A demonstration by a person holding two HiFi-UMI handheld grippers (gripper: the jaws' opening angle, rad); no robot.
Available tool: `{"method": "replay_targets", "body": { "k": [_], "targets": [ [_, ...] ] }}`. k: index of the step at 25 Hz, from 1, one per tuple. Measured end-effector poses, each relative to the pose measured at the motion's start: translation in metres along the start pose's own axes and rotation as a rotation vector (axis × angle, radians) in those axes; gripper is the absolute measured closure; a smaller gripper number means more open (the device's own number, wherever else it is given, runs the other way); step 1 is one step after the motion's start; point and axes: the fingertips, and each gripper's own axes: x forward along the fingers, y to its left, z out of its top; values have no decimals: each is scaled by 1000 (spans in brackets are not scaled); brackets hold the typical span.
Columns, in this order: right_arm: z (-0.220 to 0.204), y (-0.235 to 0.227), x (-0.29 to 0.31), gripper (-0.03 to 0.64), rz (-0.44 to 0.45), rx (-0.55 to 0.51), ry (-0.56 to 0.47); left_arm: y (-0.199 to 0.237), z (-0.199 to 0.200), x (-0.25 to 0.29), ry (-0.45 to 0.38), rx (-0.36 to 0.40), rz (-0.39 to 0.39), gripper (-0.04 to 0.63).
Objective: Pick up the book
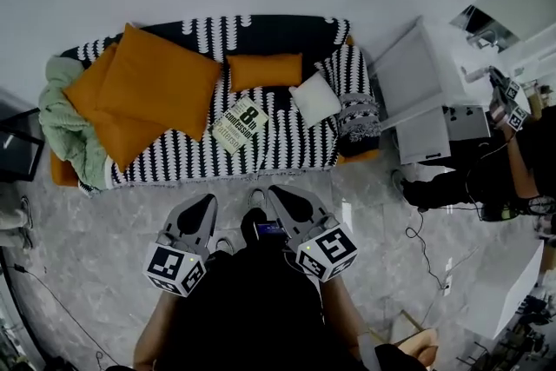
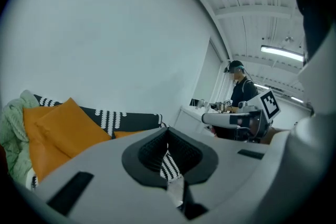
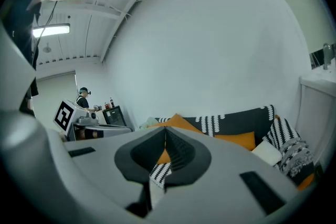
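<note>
Left claw (image 1: 207, 204) and right claw (image 1: 274, 191) hang shut and empty over the floor (image 1: 87, 221) in front of the sofa (image 1: 295, 145); the book (image 1: 240, 124) lies untouched.
Each claw's own view shows its jaws pressed together with nothing held, only a sliver of striped sofa cover past them. The book lies flat, cover up, mid-seat on the sofa, between the orange cushions (image 1: 156, 82) at the sofa's left end and the white cushion (image 1: 314, 98) toward its right. This reads as the approach step, with the grasp to come. Next, I judge, one claw must reach the sofa seat, part its jaws, and slip one jaw under a free edge of the book.
</note>
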Motion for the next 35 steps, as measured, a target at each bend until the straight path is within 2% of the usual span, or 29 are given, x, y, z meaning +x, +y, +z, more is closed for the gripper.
{"method": "replay_targets", "body": {
  "k": [4,10,18,24,28,35],
  "targets": [
    [8,-28,8,600,15,12,5,2,7,26,3,-9,29,581],
    [-3,-62,20,600,43,44,51,7,9,56,-2,-29,67,581],
    [-19,-82,38,600,87,86,93,22,-4,72,22,-67,112,581],
    [-37,-97,64,600,75,146,130,35,-6,93,70,-58,75,581],
    [-53,-110,85,600,50,188,161,51,-12,109,96,-96,64,581],
    [-101,-131,127,598,9,272,208,88,-31,135,143,-67,17,581]
  ]
}}
